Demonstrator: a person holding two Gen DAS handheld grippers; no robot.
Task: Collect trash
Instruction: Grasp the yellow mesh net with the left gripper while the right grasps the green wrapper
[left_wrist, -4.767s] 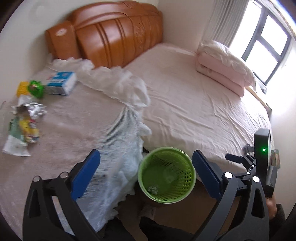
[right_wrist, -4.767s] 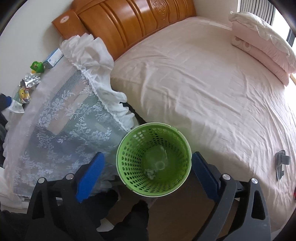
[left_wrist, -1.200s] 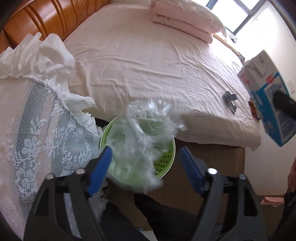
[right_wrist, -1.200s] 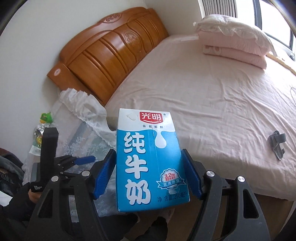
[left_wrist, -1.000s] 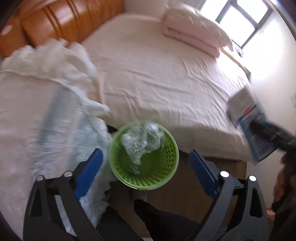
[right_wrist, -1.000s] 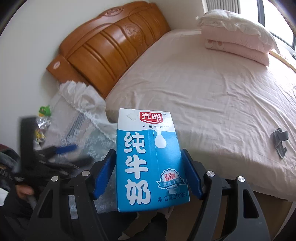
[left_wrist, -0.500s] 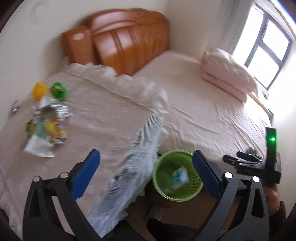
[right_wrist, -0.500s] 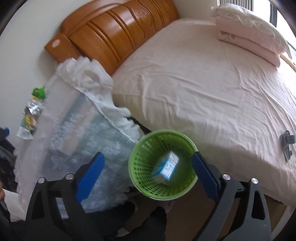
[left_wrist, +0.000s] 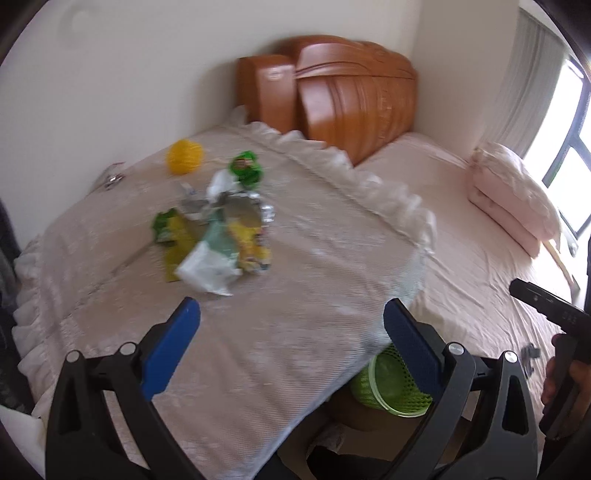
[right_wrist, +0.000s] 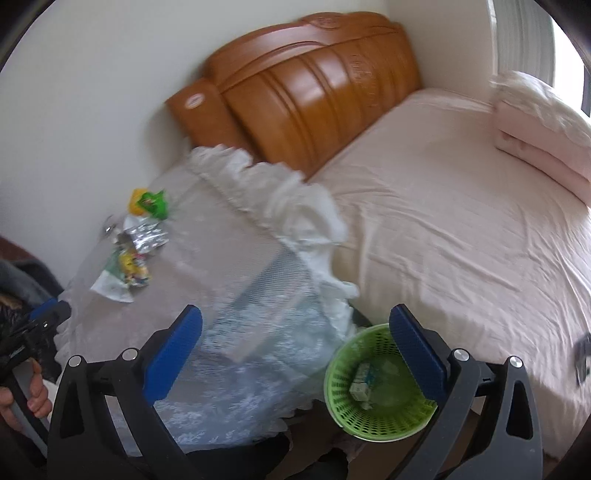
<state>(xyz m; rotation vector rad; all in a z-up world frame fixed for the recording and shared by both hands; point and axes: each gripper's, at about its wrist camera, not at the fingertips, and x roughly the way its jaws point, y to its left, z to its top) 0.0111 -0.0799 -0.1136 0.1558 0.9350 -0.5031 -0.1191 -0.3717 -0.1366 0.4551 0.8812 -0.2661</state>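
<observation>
A pile of trash wrappers (left_wrist: 218, 236) lies on the lace-covered bedside table (left_wrist: 258, 332): foil, a green-yellow packet, white plastic. It also shows in the right wrist view (right_wrist: 127, 258). My left gripper (left_wrist: 291, 343) is open and empty, above the table short of the pile. A green mesh bin (right_wrist: 376, 384) stands on the floor between table and bed, with a milk carton (right_wrist: 364, 380) inside. My right gripper (right_wrist: 295, 347) is open and empty, above the bin's left side. The bin shows partly under the table edge in the left wrist view (left_wrist: 388, 387).
A yellow ball (left_wrist: 184, 157) and a green toy (left_wrist: 245, 170) sit at the table's far side by the wall. The bed (right_wrist: 461, 221) with pink sheet and folded quilt (right_wrist: 543, 122) fills the right. A wooden headboard (right_wrist: 314, 92) stands behind.
The milk carton left my right gripper and now lies in the bin. My left gripper dropped the clear plastic in the bin, then swung up over the table towards the wrappers.
</observation>
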